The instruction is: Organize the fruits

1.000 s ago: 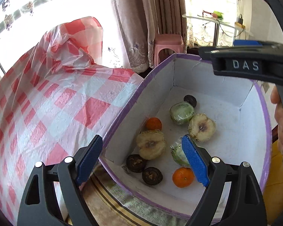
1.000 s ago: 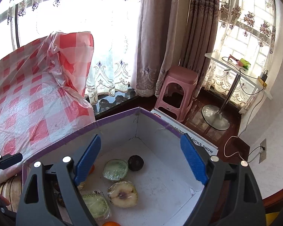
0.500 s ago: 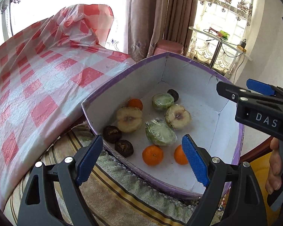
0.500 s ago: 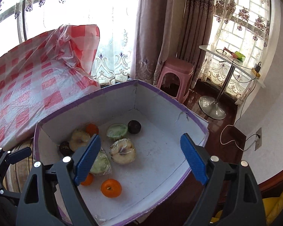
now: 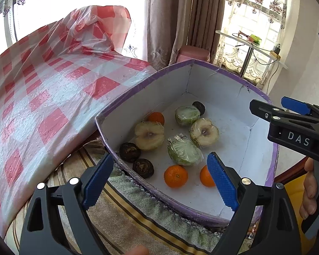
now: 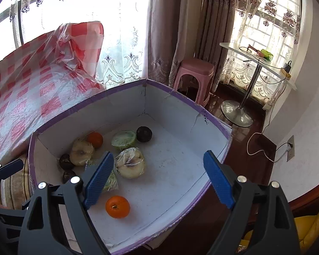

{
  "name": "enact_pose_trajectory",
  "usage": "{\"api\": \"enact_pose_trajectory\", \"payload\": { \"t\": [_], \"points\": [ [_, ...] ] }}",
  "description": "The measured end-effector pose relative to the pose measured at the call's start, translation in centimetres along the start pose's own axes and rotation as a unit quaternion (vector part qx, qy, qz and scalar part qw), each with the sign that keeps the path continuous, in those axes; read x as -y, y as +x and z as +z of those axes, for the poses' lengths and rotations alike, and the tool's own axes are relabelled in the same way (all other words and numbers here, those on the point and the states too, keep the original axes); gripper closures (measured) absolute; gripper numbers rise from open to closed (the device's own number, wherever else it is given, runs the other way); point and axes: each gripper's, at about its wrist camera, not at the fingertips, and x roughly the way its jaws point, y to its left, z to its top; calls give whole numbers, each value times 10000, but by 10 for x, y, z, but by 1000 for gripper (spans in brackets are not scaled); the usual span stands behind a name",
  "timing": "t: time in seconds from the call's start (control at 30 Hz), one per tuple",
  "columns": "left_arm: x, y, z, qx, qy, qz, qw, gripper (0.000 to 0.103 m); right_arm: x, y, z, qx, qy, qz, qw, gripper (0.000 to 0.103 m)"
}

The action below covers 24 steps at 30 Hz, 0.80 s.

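Room: curtained windows behind, a pink stool [image 6: 196, 72] on the dark floor, a small glass side table [image 6: 257, 60] to the right, and a red-and-white checked plastic sheet [image 5: 53, 85] spread over the surface left of the box.

Carrier: a white cardboard box [image 5: 227, 89] with purple-taped rim, sitting on a striped towel [image 5: 138, 218].

Contents of the box, as you see them from the left wrist camera:
- Three oranges: one [image 5: 175, 176] near the box's front edge, a second [image 5: 206, 176] just beside it and partly behind your tool's finger, a third [image 5: 156, 118] near the left wall.
- Two cut apple halves in clear wrap: one [image 5: 150, 135] by the left wall, touching the third orange; one [image 5: 204, 132] mid-box.
- Two wrapped green pieces: one [image 5: 185, 153] in the middle, one [image 5: 187, 115] toward the far corner.
- Three dark round fruits: two [image 5: 130, 152] [image 5: 143, 167] along the front-left wall, one [image 5: 198, 107] by the far corner, touching the green piece.

Your left tool [image 5: 159, 180]: blue-padded jaws spread wide, holding nothing, hovering over the box's front edge, one finger outside over the towel, the other above the box floor.

Your right tool [image 6: 158, 180]: jaws spread wide, empty, above the box's right side; in the left wrist view it shows side-on at the right edge [image 5: 291, 114], with your hand [image 5: 310, 191] gripping its handle.
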Motion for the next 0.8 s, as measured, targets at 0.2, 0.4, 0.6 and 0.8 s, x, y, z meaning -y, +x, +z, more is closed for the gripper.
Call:
{"api": "enact_pose_trajectory", "payload": {
  "t": [0.2, 0.4, 0.6, 0.8],
  "points": [
    [2, -1, 1, 17, 53, -5, 10000, 15, 0, 1, -1, 3, -1, 5, 10000, 17],
    [6, -4, 3, 81, 123, 41, 9999, 15, -2, 3, -4, -31, -37, 36, 10000, 17],
    [3, -6, 5, 100, 16, -42, 9999, 15, -3, 4, -4, -45, -40, 58, 10000, 17],
    [2, -5, 6, 102, -8, 32, 9999, 14, -4, 6, -5, -78, -73, 73, 9999, 17]
  ]
}}
